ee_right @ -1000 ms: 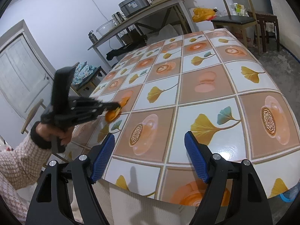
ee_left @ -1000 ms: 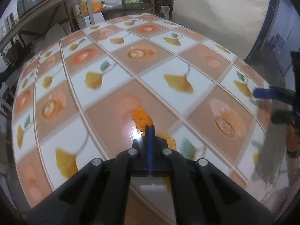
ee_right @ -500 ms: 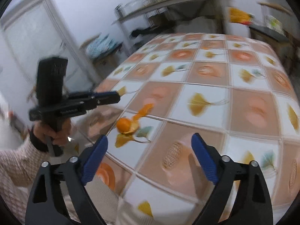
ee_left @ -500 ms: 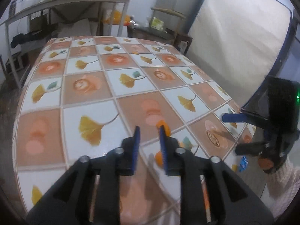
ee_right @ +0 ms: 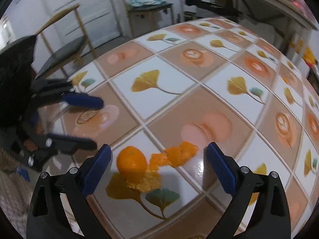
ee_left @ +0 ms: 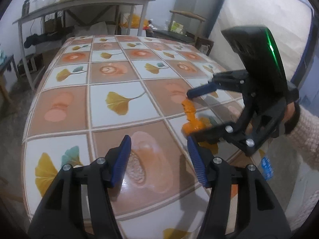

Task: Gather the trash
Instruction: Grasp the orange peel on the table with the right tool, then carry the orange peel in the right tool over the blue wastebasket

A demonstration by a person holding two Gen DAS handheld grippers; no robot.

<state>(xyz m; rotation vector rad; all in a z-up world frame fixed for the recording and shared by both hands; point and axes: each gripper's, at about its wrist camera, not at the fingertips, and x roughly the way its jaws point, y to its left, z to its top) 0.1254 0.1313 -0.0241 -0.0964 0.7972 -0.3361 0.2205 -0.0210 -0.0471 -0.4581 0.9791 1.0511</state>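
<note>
**Orange peel on the tablecloth, both grippers empty**

Left wrist view first. No brand or readable writing anywhere here, just the printed pattern on the tablecloth [ee_left: 119, 73]: ginkgo leaves and coffee cups in squares. The left gripper [ee_left: 158, 160] sits in the foreground with its two blue pads spread about halfway; its jaws have just been opening, and there's nothing between them, only a printed cup underneath. Off to the right is the right gripper [ee_left: 190, 117], held by a hand [ee_left: 290, 112] in a knitted sleeve [ee_left: 307, 137], one green light glowing on its body. Its two fingers straddle the orange peel [ee_left: 190, 117], one above and one below, not pinching it as far as this view shows. A small blue scrap [ee_left: 266, 166] shows below the table edge, too small to read. In the back: a shelf [ee_left: 83, 2] loaded with pots and a wooden chair [ee_left: 187, 18].

Right wrist view. No text here either. The right gripper [ee_right: 158, 168] is spread wide, having just been opening, and holds nothing. Between its blue pads, on the cloth, lie the peel pieces: one rounded dome-shaped piece [ee_right: 131, 162], one flat torn strip [ee_right: 175, 155] beside it, and a pale inner bit just below the dome. The pads don't touch them. The left gripper [ee_right: 95, 123] shows blurred at the left, parted, empty, above a printed cup. One wooden chair [ee_right: 61, 45] stands beyond the table.
</note>
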